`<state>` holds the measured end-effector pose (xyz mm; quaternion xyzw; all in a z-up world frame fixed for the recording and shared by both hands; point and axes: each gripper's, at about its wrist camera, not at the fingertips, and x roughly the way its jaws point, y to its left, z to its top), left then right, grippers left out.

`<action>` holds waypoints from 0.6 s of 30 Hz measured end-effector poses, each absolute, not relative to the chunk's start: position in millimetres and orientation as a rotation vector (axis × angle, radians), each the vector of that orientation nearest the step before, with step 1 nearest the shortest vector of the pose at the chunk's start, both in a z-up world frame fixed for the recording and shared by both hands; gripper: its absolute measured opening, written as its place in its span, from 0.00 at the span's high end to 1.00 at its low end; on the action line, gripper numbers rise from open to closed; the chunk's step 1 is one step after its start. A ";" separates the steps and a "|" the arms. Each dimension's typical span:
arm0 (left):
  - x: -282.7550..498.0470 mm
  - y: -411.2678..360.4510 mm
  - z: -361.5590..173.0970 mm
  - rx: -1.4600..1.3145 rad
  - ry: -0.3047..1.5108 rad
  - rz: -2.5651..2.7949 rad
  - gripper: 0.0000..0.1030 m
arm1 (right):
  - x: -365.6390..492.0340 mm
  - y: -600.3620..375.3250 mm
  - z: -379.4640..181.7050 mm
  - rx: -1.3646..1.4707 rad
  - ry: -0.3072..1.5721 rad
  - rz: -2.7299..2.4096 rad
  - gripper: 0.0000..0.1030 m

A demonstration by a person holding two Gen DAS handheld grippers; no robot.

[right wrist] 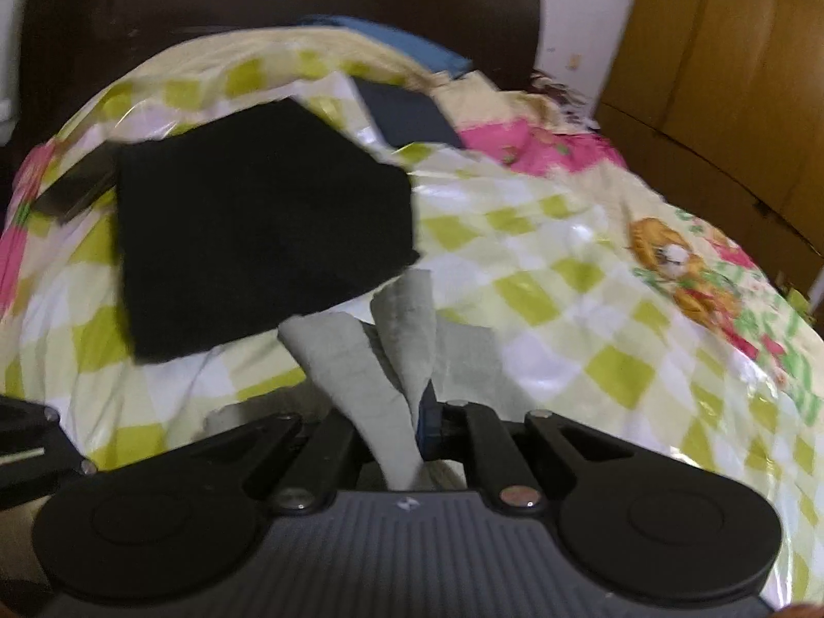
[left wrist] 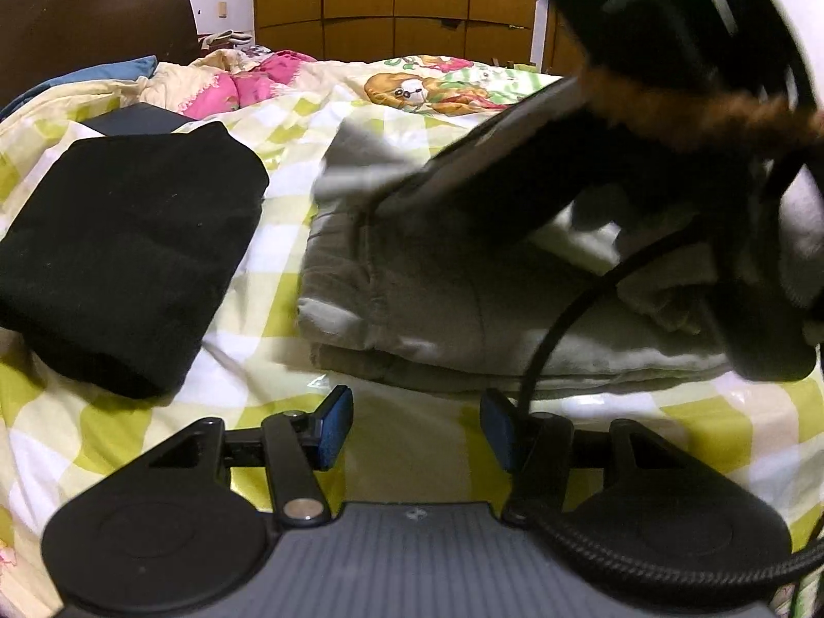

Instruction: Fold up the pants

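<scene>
grey-green pants (left wrist: pixel 463 298) lie half folded on the bed just ahead of the left gripper (left wrist: pixel 417 425), jaws apart and empty; the right gripper (right wrist: pixel 412 427) pinches a fabric edge, probably to carry it over.

- The grey-beige pants (left wrist: pixel 438 304) are seen lying on the checked bedspread (left wrist: pixel 288 237), folded into a thick, layered bundle, with a seam running down the top layer.
- A strip of the same fabric (right wrist: pixel 360 376) is seen lifted and bunched, well blurred, just beside folded black clothing (right wrist: pixel 257 226).
</scene>
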<state>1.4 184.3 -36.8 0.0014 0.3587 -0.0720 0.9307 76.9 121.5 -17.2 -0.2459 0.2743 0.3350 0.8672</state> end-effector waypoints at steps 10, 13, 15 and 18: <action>-10.7 185.7 -24.5 0.053 0.736 -0.139 0.33 | 65.6 103.7 -16.7 -0.400 0.667 0.813 0.69; -15.9 183.1 -12.0 0.090 0.714 -0.139 0.33 | 59.2 79.3 0.3 -0.314 0.660 0.817 0.63; -17.3 182.9 -0.3 0.096 0.687 -0.139 0.33 | 53.5 57.4 10.0 -0.254 0.659 0.792 0.58; -9.6 180.1 19.4 0.102 0.633 -0.147 0.33 | 50.3 16.1 16.5 -0.173 0.672 0.705 0.55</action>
